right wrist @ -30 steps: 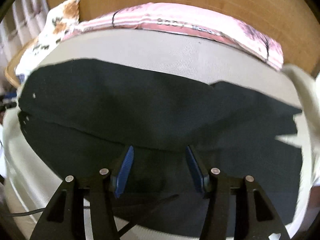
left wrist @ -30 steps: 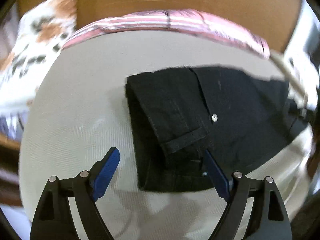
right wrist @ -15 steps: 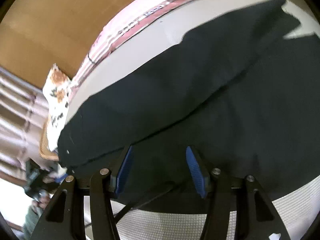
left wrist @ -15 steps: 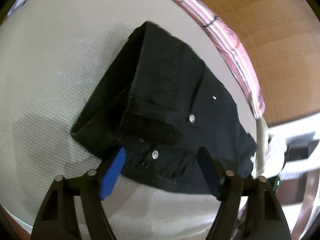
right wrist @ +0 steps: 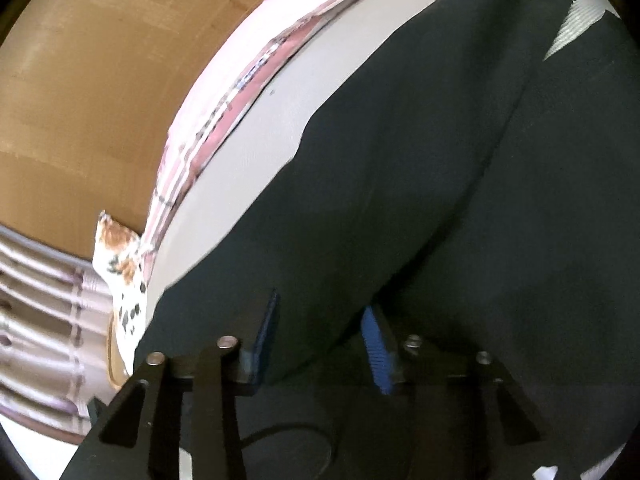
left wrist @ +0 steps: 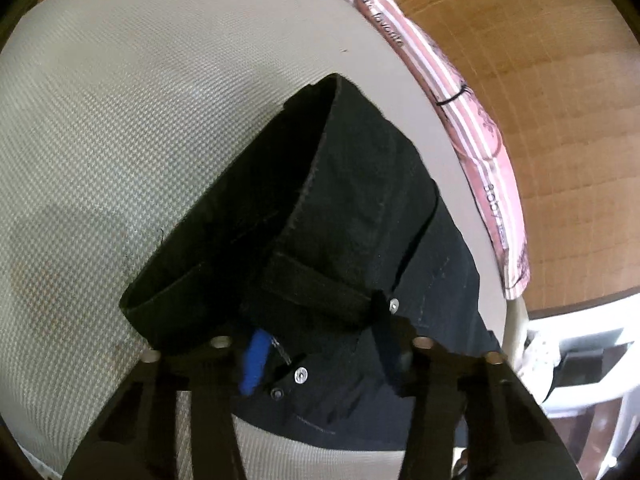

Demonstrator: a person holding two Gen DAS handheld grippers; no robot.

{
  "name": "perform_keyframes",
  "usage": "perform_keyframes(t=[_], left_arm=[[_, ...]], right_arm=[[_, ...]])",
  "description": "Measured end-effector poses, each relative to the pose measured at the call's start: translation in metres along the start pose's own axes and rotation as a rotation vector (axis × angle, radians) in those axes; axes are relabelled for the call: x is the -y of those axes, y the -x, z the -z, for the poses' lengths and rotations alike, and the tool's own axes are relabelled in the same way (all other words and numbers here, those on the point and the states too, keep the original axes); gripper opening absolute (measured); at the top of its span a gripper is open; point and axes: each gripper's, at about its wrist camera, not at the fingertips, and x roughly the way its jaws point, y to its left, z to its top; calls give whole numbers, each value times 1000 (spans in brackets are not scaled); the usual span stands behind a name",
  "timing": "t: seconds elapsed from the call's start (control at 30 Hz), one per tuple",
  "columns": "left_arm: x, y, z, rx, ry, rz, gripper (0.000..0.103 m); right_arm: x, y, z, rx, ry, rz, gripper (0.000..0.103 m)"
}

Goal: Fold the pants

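Observation:
Black pants [left wrist: 360, 216] lie on a pale woven bed cover [left wrist: 120, 120], waistband end toward me with silver snaps showing. My left gripper [left wrist: 320, 356] is open, its blue pads [left wrist: 254, 360] straddling the waistband near the fly, cloth between the jaws. In the right wrist view the pants' legs [right wrist: 440, 160] spread wide across the cover. My right gripper [right wrist: 322, 340] is open, its blue pads [right wrist: 374, 344] on either side of a folded edge of the leg cloth.
A pink striped sheet [left wrist: 472, 128] edges the bed, with a wooden headboard [left wrist: 540, 60] behind. A floral pillow [right wrist: 120, 268] and striped curtain [right wrist: 40, 320] lie to the left in the right wrist view. White furniture [left wrist: 580, 360] stands beside the bed. A black cable [right wrist: 288, 436] runs under my right gripper.
Both grippers have rolled and moved down onto the pants. The left jaws now straddle the waistband; the right jaws now straddle the leg's folded edge.

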Motion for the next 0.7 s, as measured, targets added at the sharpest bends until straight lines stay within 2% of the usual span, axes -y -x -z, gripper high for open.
perform_keyframes(t=[0.1,0.17,0.3,0.43,0.57,0.7], left_arm=[[4,-2,-2,4,-22,-19,32],[18,0,-2,11,-105,-56,26],[32,7,-3,1,-199,-101,24],[40,18,-5,-14,-274,-127,23],[45,29,-1,-25,-397,-190,23],[46,19,7,-51,-506,-286,23]], right_arm=[[1,3,-9,4,7,33,9],[-7,9,-9,15,62,61,7],[-30,35,0,47,186,121,6],[-36,63,19,52,243,157,6],[-40,76,48,26,315,218,6],[-23,72,67,-33,297,249,6]])
